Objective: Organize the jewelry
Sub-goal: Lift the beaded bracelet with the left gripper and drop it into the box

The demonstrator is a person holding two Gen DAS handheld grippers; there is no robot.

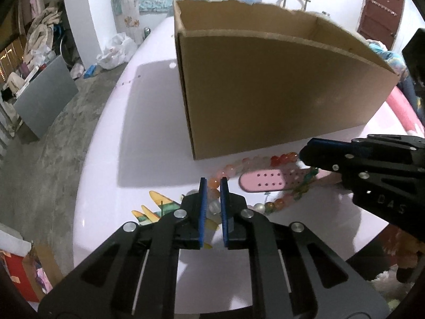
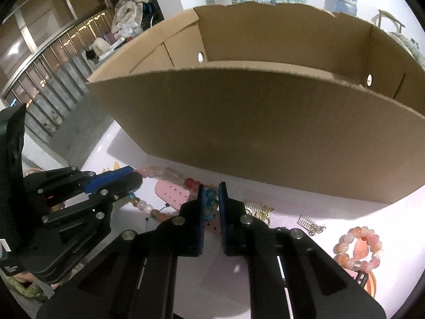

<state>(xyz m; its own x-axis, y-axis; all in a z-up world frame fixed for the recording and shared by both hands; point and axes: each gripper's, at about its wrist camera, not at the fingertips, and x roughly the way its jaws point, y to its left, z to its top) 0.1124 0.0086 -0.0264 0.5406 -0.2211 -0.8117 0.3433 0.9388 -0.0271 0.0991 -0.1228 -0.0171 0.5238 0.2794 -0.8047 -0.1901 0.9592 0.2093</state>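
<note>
Both tongs are clamping the long bead necklace (image 1: pixel 281 203) lying on the table (image 1: pixel 148 138) at six o'clock of the cardboard box (image 1: pixel 265 93): left tongs (image 1: pixel 213 186), right tongs (image 2: pixel 211 192). Lifting evenly should clear the pink strap (image 1: pixel 268 182).

Bare grey concrete floor (image 1: pixel 53 143) runs under the round white table (image 1: pixel 148 106). White walls (image 1: pixel 79 13) ring the room, with a brown door (image 1: pixel 379 13) off right. Clothes heap (image 1: pixel 42 29) by metal railings (image 2: pixel 53 61); a grey panel (image 1: pixel 45 98) stands near, perhaps leaning.
</note>
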